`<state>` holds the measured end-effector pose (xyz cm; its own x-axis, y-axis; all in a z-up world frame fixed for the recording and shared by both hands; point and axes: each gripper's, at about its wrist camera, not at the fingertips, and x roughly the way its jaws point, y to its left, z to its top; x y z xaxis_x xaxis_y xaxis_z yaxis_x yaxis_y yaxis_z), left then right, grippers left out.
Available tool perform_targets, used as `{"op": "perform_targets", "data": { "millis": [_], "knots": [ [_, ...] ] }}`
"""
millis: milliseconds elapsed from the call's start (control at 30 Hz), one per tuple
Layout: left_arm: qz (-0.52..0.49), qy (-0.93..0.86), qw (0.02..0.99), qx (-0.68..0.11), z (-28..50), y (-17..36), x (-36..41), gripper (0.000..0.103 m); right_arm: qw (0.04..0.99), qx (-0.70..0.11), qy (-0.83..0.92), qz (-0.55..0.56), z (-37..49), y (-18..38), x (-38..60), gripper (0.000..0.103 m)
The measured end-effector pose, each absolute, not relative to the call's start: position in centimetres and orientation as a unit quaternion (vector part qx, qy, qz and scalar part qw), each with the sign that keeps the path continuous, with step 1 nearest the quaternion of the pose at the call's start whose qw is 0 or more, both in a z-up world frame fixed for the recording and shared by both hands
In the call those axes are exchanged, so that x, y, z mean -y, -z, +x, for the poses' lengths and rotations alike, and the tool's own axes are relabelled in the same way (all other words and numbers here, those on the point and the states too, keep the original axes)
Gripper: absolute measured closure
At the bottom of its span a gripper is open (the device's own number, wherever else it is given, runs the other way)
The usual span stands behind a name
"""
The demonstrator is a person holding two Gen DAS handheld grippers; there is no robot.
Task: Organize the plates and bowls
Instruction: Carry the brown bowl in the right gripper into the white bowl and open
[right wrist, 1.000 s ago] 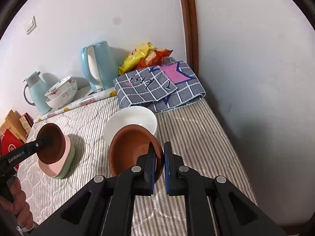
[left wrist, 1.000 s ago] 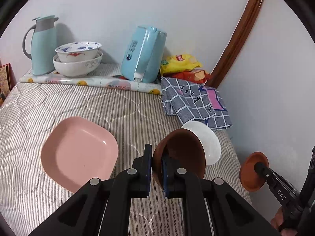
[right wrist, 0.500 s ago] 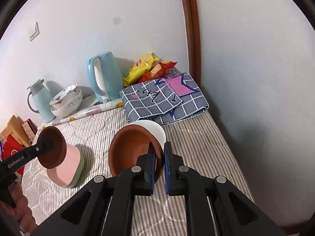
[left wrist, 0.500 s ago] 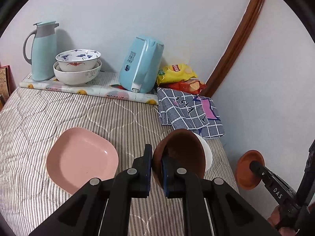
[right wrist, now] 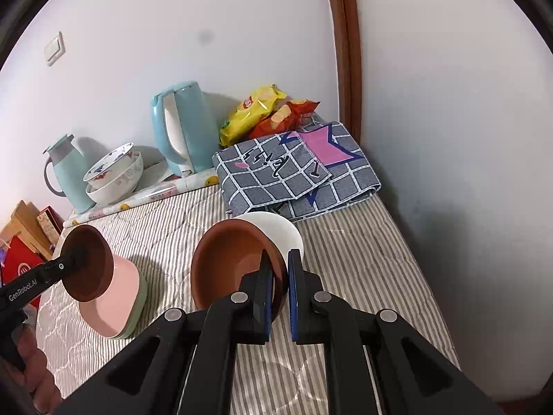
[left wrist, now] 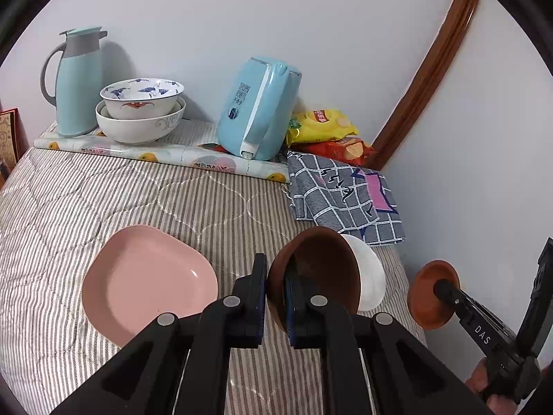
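Left gripper (left wrist: 274, 276) clamped on the rim of a dark brown round ceramic bowl (left wrist: 321, 269), held tilted in the air, just in front of a white round bowl (left wrist: 371, 276) resting on the striped quilted cover (left wrist: 103, 200). Right gripper (right wrist: 280, 269) likewise pinched on the rim of a shallow reddish-brown clay bowl (right wrist: 228, 266), also aloft, overlapping the white bowl's near edge in the right wrist view. Square pink plate (left wrist: 148, 276) lying flat to the left, stacked on a pale green plate (right wrist: 140, 307).

Probably a nesting step: brown bowls into the white one. Compare sizes first and seat the wider before the narrower. Level each bowl before lowering, centre over the white rim, descend slowly. Lower one at a time to avoid a clash between grippers. Release only once settled. Beware of swinging from the one-edge pinch, and of chipping on contact.
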<state>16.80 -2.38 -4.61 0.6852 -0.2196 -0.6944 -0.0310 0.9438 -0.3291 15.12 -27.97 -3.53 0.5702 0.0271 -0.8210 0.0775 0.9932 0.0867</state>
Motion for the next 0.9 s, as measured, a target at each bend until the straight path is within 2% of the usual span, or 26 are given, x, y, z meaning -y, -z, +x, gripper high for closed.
{"op": "perform_targets", "data": {
  "millis": [900],
  "knots": [
    [-0.160,0.028,0.887,-0.433,22.2,9.4,2.4,0.094,0.851,-0.523,-0.014,0.038,21.9,11.2,27.1,0.095]
  ]
}}
